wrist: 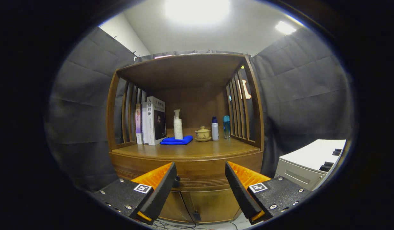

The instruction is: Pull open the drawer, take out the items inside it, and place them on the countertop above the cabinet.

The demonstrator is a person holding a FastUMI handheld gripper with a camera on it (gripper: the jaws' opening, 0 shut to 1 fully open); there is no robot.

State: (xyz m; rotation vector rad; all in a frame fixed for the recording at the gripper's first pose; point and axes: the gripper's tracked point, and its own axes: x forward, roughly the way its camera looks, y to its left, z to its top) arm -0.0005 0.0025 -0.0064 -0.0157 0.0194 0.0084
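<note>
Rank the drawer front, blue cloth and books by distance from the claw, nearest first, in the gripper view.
The claw is open.
1. Drawer front, just ahead between the fingers.
2. Blue cloth, on the countertop beyond.
3. Books, upright behind the cloth, toward the slatted side.

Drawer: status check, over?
Hand-held gripper open, empty, fingers spread facing the cabinet front. Drawer shut, just ahead between the fingers. Countertop holds books, blue cloth, bottles at the back; front bare.
</note>
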